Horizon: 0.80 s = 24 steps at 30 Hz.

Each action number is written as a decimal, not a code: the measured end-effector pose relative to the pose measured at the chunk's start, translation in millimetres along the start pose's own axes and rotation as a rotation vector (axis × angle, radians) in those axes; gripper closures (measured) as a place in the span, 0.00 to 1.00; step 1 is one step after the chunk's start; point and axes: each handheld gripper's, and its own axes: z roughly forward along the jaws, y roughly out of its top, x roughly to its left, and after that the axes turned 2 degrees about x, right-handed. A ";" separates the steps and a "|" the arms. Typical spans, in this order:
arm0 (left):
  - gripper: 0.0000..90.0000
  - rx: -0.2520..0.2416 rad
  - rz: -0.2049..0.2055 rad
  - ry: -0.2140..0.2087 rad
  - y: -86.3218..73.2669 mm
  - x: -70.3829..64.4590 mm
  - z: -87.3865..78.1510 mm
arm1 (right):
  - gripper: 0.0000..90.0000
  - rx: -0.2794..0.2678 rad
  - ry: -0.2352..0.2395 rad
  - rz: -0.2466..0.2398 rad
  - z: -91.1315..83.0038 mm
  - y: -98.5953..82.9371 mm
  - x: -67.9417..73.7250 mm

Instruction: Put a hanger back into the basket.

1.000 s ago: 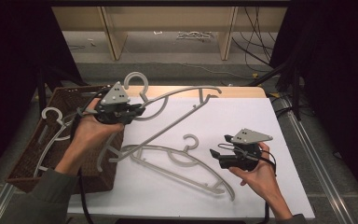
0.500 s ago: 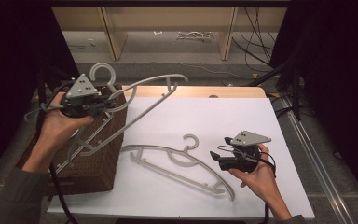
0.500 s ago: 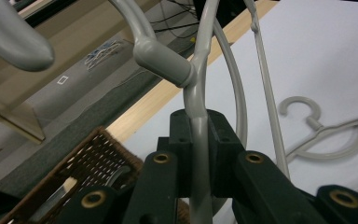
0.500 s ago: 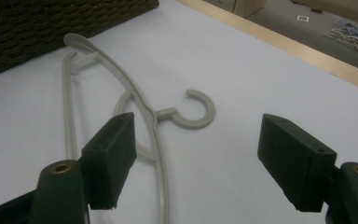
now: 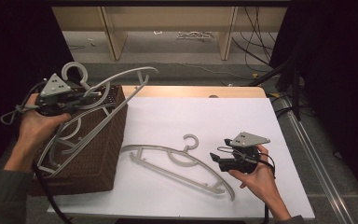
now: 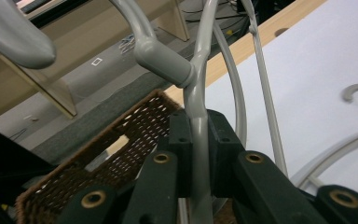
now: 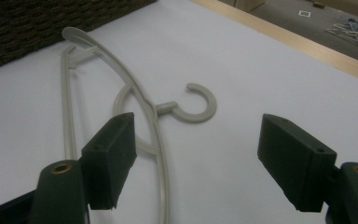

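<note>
My left gripper [image 5: 85, 96] [image 6: 199, 135] is shut on the neck of a grey plastic hanger [image 5: 121, 77] [image 6: 165, 58], just below its hook. It holds that hanger tilted over the brown wicker basket [image 5: 107, 144] [image 6: 135, 126] at the table's left, with the hanger's lower end down over the basket. A second grey hanger [image 5: 182, 161] [image 7: 149, 112] lies flat on the white tabletop [image 5: 205, 116], its hook pointing away from me. My right gripper [image 5: 215, 158] [image 7: 205, 154] stands open just right of that hanger, low over the table, with nothing between its jaws.
A wooden strip [image 5: 196, 91] edges the table's far side, with shelving legs and cables on the floor beyond. The basket's dark wall [image 7: 51, 23] lies past the flat hanger in the right gripper view.
My left gripper has carried its hanger leftward, off the table's middle to above the basket. The right gripper and the flat hanger have stayed in place.
</note>
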 end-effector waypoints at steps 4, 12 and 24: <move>0.91 0.017 0.025 0.040 -11.6 6.8 0.6 | 0.32 0.002 0.001 -0.004 0.8 -1.4 -0.5; 0.91 0.015 -0.011 0.088 -35.8 25.3 7.9 | 0.31 0.013 0.002 -0.001 2.9 -3.9 0.0; 0.91 0.034 -0.060 0.117 -67.7 46.6 7.3 | 0.26 0.015 -0.006 -0.006 3.9 -5.0 0.1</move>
